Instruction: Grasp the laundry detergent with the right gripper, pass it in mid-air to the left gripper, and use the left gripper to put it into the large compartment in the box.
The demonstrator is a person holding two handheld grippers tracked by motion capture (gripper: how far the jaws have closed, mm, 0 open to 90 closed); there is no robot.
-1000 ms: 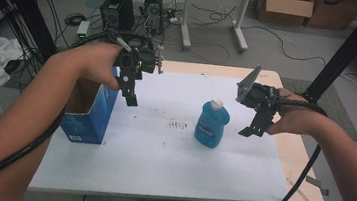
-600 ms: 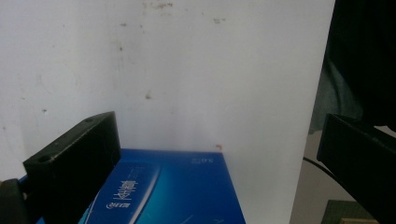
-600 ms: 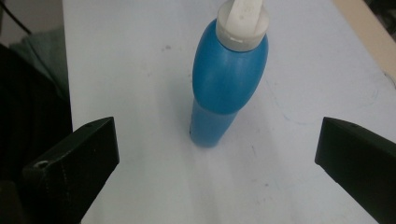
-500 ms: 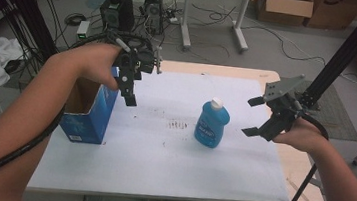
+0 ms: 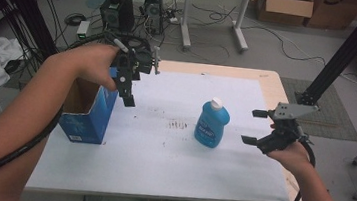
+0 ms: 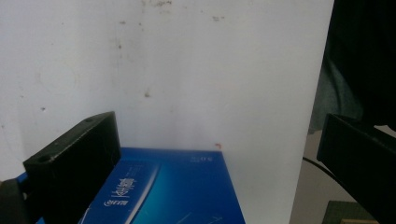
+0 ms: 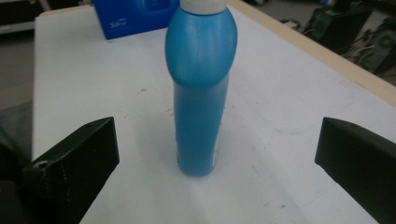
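Bottle (image 5: 212, 123) position decides the coming move: it stands upright near the middle of the table (image 5: 159, 164), long axis vertical, white cap on top, and it lies straight ahead of your right tool (image 5: 256, 126), toward the table's left edge. In the right gripper view the blue bottle (image 7: 201, 88) sits centred between the two black jaws, which are spread wide with nothing in them, well short of touching it. Your right hand (image 5: 289, 150) hovers at the table's right edge, jaws pointing inward and roughly level, so it looks the nearer and better-lined hand for a side grasp on the body.

Your left tool (image 5: 126, 87) hangs over the open blue box (image 5: 87, 113) at the table's left edge, pointing down; its jaws are apart and empty, one just beside the box's top rim (image 6: 163, 186).
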